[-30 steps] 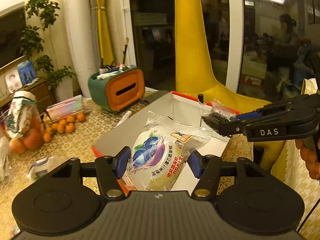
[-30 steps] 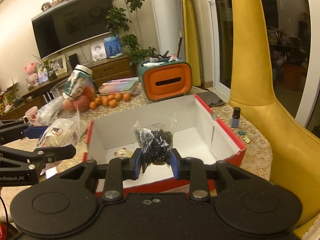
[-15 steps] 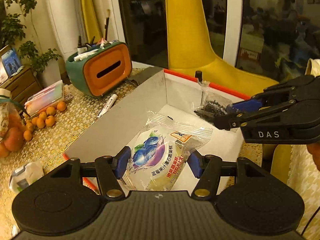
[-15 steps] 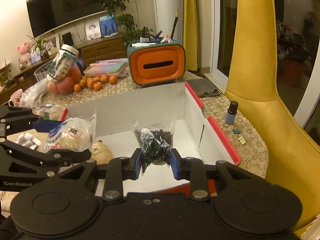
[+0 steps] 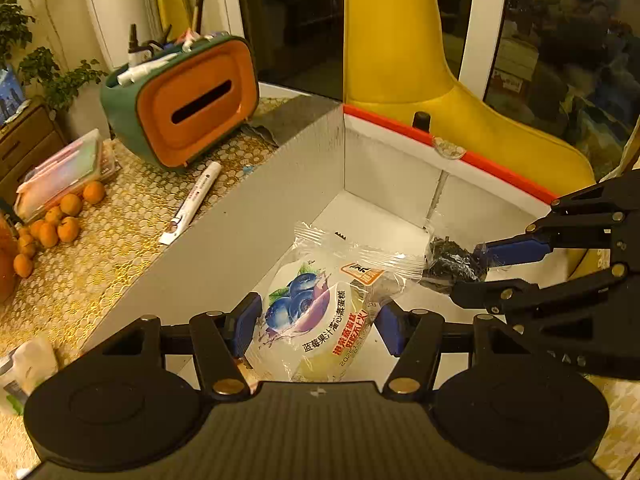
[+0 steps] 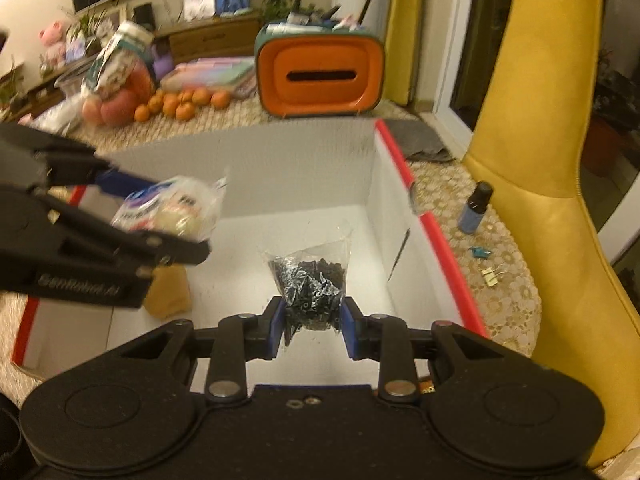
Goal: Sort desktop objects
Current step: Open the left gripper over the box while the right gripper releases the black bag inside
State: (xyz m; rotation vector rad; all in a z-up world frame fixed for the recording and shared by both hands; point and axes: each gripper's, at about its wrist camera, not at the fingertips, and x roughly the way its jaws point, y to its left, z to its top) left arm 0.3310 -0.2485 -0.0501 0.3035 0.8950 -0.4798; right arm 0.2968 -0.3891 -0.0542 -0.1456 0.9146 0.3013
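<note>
My left gripper [image 5: 318,320] is shut on a blueberry cake packet [image 5: 320,304] and holds it inside the red-rimmed white box [image 5: 256,216]. My right gripper [image 6: 313,320] is shut on a small clear bag of dark screws [image 6: 310,284], held low over the box floor [image 6: 320,224]. In the left wrist view the screw bag [image 5: 450,264] hangs from the right gripper's fingers [image 5: 516,248], just right of the cake packet. In the right wrist view the cake packet [image 6: 172,208] sits in the left gripper at the left. A yellowish object [image 6: 168,292] lies on the box floor.
An orange and green tissue box [image 5: 188,100] with pens stands behind the box. A marker [image 5: 192,200], small oranges [image 5: 56,216] and a pastel case [image 5: 60,168] lie on the tablecloth. A small blue bottle [image 6: 474,208] and binder clips [image 6: 492,276] lie right of the box. A yellow chair [image 6: 552,120] stands at the right.
Both grippers have moved forward and down into the box with their packets still held. The cameras now look down at the box floor.
</note>
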